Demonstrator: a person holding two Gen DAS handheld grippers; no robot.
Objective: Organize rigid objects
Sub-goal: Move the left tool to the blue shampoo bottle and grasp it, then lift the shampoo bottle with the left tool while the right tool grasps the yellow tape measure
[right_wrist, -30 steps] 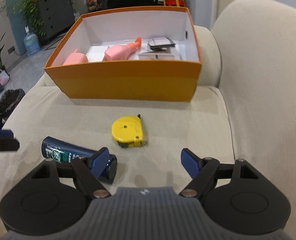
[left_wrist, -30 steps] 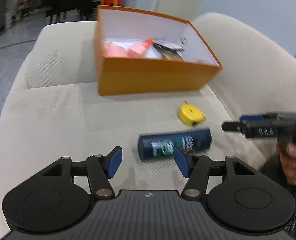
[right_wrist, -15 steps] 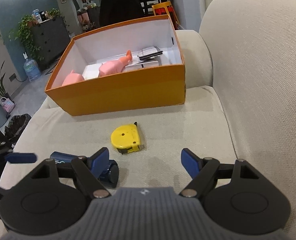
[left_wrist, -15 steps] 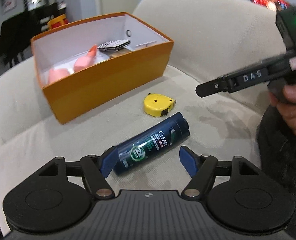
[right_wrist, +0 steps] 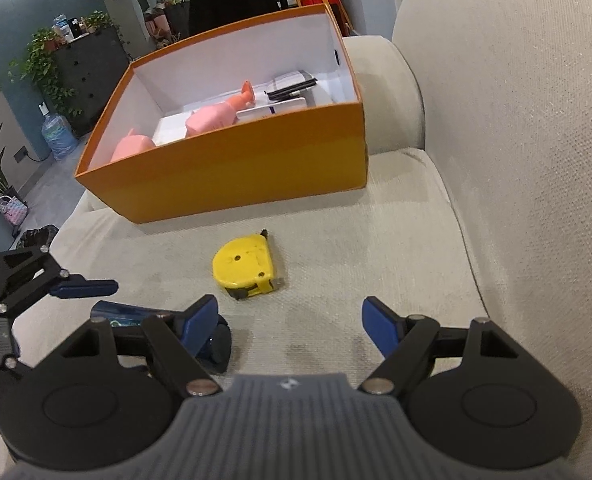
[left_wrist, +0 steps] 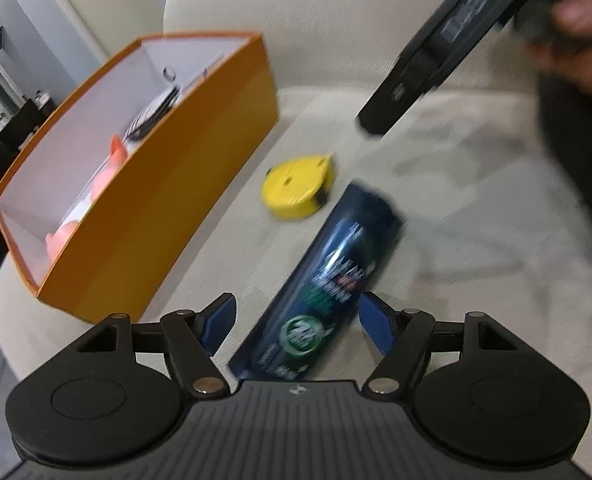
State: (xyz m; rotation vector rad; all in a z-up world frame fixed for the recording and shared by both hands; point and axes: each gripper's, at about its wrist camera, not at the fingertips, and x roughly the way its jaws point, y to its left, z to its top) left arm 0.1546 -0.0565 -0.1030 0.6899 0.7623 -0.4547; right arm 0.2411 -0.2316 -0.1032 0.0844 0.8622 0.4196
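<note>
A dark blue shampoo bottle lies on the beige sofa seat, its lower end between the open fingers of my left gripper, which do not touch it. It also shows in the right wrist view, partly hidden. A yellow tape measure lies just beyond it; it also shows in the right wrist view. My right gripper is open and empty, near the tape measure. An open orange box stands behind, holding pink items and flat cards.
The sofa backrest rises on the right and an armrest sits behind the box. The right gripper's body hangs above the seat in the left wrist view. The seat's front edge drops off at the left.
My left gripper has swung around and moved in, so the bottle now lies lengthwise between its open fingers. My right gripper has barely moved.
</note>
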